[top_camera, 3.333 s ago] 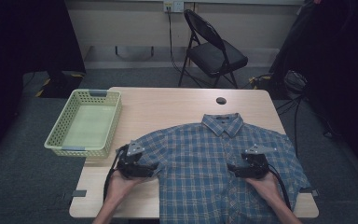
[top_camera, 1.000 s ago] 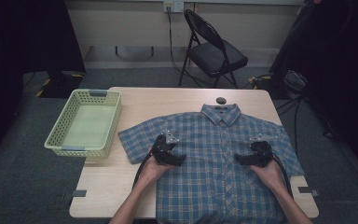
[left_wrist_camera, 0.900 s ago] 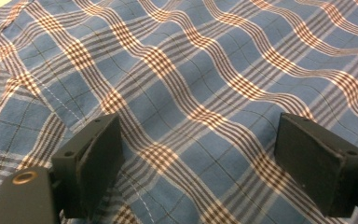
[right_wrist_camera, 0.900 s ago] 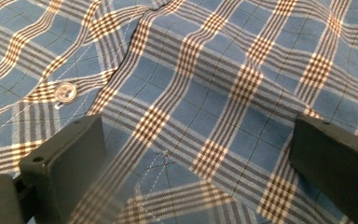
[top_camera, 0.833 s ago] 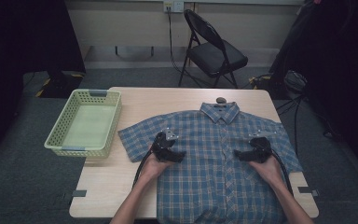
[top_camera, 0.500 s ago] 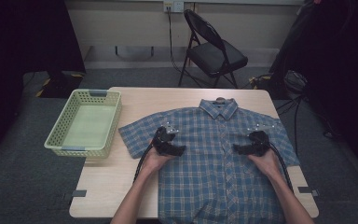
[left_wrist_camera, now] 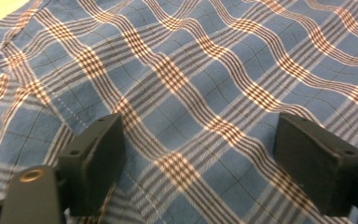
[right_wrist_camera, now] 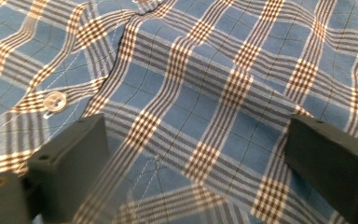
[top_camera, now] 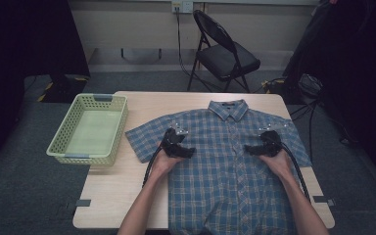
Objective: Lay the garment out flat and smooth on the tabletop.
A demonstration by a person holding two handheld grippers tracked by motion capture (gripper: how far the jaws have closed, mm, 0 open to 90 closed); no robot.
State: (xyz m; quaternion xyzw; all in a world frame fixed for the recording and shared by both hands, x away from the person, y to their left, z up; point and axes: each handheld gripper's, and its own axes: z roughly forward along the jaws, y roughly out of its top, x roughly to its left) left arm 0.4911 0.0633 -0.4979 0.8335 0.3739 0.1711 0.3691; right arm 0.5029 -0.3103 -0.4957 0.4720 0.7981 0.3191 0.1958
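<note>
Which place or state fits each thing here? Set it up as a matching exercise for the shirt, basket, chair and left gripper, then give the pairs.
Things:
1. shirt
2. basket
3. chair
4. left gripper

Places or states:
A. on the floor beyond the table
B. jaws open over plaid cloth
C. spread flat, collar at the far side
D. empty, at the table's left edge

Pairs: 1-C, 2-D, 3-A, 4-B

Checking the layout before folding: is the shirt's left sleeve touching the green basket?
Apart. The high view shows bare table between the shirt sleeve's edge and the basket.
</note>
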